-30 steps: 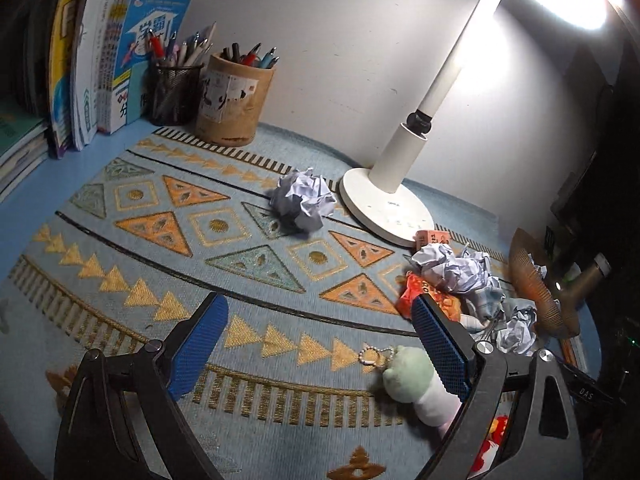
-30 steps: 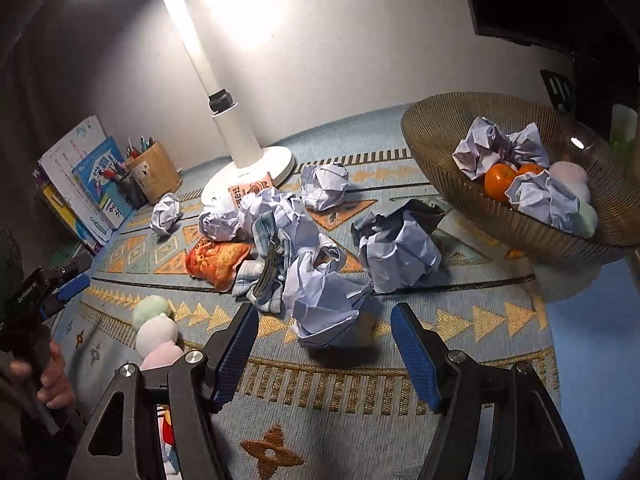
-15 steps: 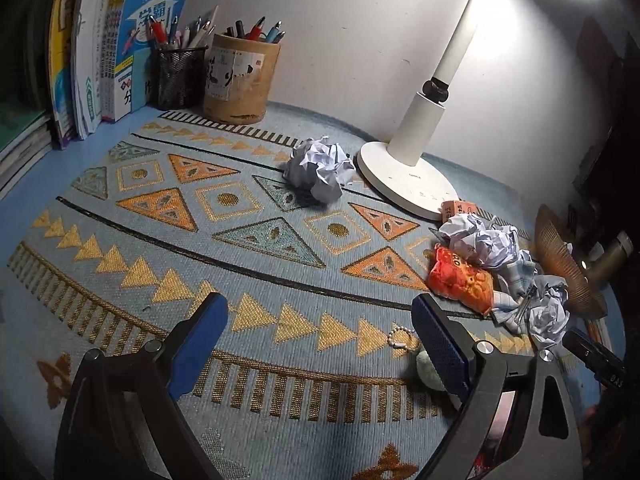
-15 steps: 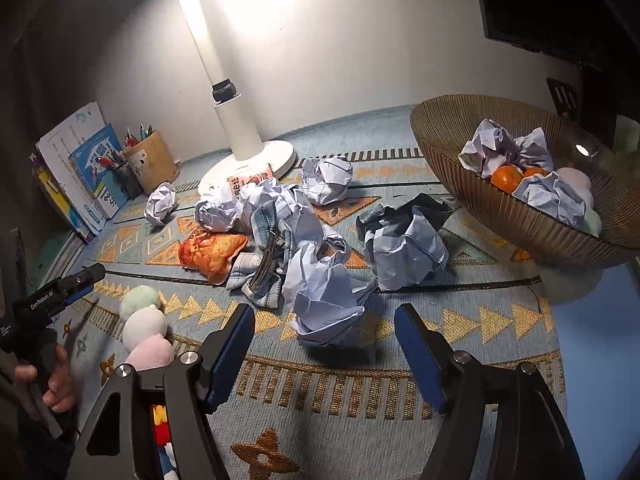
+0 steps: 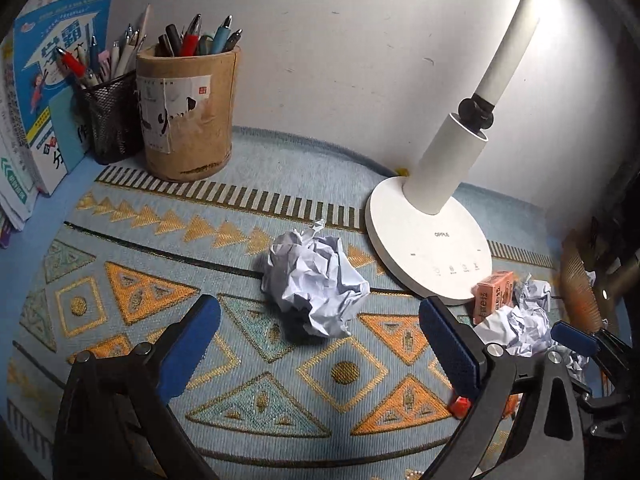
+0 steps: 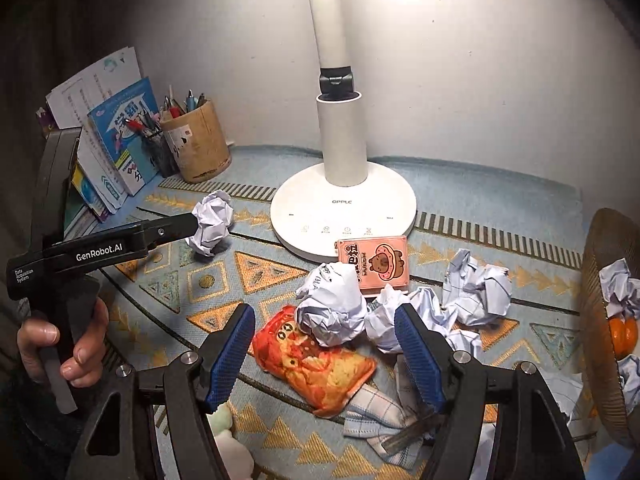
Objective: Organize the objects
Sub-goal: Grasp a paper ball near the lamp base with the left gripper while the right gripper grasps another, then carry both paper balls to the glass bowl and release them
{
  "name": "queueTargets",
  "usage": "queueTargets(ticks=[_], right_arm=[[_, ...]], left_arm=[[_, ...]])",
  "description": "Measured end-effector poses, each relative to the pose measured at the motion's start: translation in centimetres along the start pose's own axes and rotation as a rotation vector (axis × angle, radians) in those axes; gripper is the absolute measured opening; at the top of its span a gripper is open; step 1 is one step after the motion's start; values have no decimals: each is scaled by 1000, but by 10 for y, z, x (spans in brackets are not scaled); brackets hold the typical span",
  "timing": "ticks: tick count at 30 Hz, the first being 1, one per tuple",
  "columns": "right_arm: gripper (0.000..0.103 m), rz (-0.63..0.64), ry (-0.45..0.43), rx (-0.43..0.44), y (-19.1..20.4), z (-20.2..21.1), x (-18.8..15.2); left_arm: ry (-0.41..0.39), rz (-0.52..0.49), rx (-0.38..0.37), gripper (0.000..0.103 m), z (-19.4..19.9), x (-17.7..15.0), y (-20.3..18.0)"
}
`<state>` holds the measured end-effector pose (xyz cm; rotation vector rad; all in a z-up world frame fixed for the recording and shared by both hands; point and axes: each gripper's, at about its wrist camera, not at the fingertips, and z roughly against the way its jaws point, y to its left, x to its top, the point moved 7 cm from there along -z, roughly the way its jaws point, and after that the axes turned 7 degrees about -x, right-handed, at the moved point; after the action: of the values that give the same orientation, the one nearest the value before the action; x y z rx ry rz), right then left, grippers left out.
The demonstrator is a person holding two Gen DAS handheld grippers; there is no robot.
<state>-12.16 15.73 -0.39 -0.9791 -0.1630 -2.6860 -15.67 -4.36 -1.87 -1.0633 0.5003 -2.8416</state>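
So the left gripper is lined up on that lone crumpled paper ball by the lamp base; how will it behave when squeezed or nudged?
The crumpled paper ball looks loosely wadded, so it will probably crush and give rather than resist the left gripper. It likely weighs very little. Its irregular creases suggest it would skid or tumble on the woven mat, not roll cleanly.

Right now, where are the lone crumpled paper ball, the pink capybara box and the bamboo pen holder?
lone crumpled paper ball (image 5: 316, 282), left wrist view, centre of the wad.
pink capybara box (image 6: 374, 260), right wrist view, printed top face.
bamboo pen holder (image 5: 188, 116), left wrist view, front wall.
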Motion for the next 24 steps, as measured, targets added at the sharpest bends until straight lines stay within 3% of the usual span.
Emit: queueTargets(ticks=[5,6,7,9,10,11,12,14,16,19,24], right_arm=[[71,77,-3,-114,8,-26,5],[71,101,-13,-137,11,-27,6],[71,120,-14,-157,12,-29,6],[64,147,-7,-186,14,-35,5],[60,166,-19,-205,15,-35,6],[51,181,-25,-213,16,-35,5],[43,184,-15,-198,18,-37,4],[39,171,-10,-200,15,-38,4],[39,109,-23,-153,8,-31,6],[38,33,-85,-12,1,-2,16],[38,-65,-128,50,-29,48,17]], left_arm=[[1,32,6,97,-25,2,7],[-3,31,5,91,-26,2,6],[-4,28,1,76,-27,1,6],[6,13,-19,57,-29,-1,3],[3,6,-12,54,-29,-2,3],[-8,2,-19,50,-26,-2,0],[-17,-4,-22,48,-23,-2,-2],[-36,-10,-19,48,-16,-3,-3],[-43,-4,-40,48,-8,-3,-4],[-69,-12,-64,48,11,-2,-15],[-118,-104,-120,48,50,1,-61]])
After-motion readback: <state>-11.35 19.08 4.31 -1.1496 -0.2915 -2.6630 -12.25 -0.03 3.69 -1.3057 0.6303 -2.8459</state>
